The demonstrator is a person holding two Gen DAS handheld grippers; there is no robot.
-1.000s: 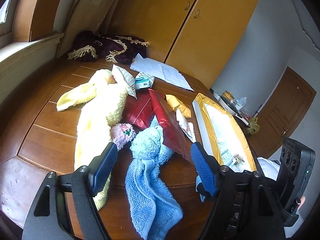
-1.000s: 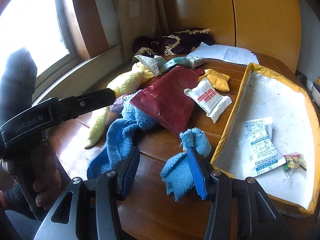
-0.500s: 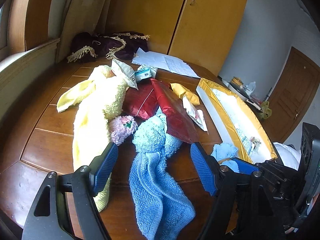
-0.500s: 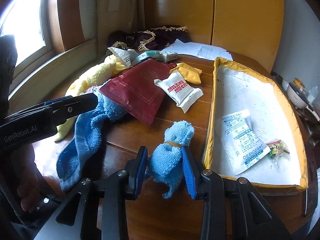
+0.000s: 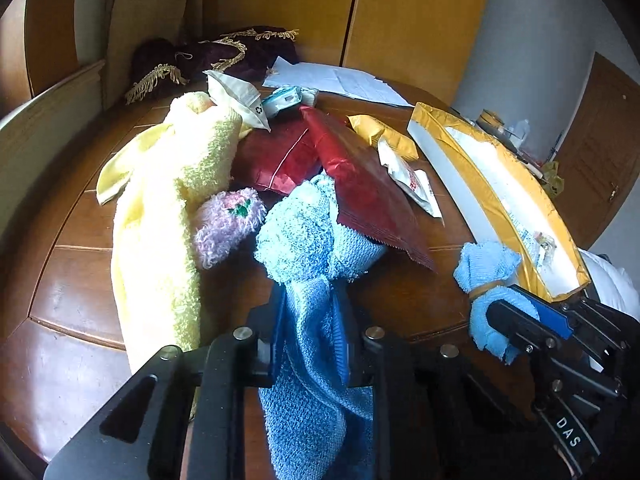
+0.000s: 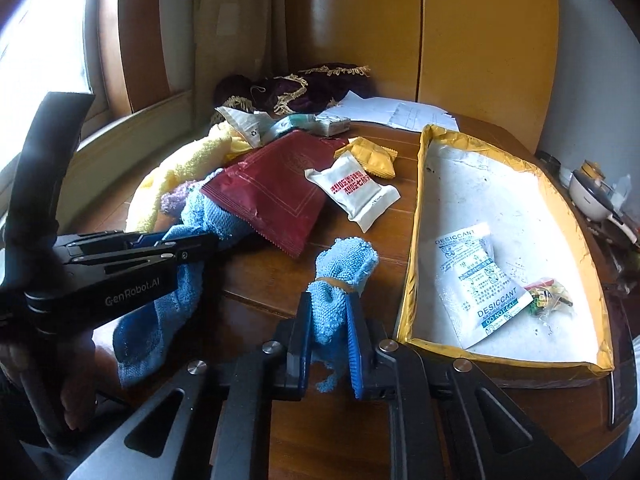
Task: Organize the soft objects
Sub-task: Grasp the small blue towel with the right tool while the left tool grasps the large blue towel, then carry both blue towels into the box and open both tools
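My left gripper (image 5: 310, 332) is shut on a long blue towel (image 5: 308, 248) whose far end lies under a red foil pouch (image 5: 360, 184). A yellow towel (image 5: 168, 200) and a small pink fluffy cloth (image 5: 228, 224) lie to its left. My right gripper (image 6: 330, 332) is shut on a small light-blue cloth bundle (image 6: 344, 264) tied with a band, held just left of the yellow-rimmed tray (image 6: 416, 240). In the left wrist view the same blue bundle (image 5: 488, 268) and the right gripper (image 5: 516, 312) show at the right. In the right wrist view the left gripper (image 6: 200, 246) grips the blue towel (image 6: 168, 304).
On the wooden table (image 5: 72, 296) lie a white sachet (image 6: 354, 192), a yellow packet (image 6: 372, 156), white papers (image 6: 384, 114) and a dark fringed cloth (image 6: 304, 88). The tray holds a desiccant pack (image 6: 478, 280) and a small sweet wrapper (image 6: 548, 292). Wardrobe doors stand behind.
My left gripper has closed on the blue towel. My right gripper has closed on the small blue bundle and carried it toward the tray's near corner.
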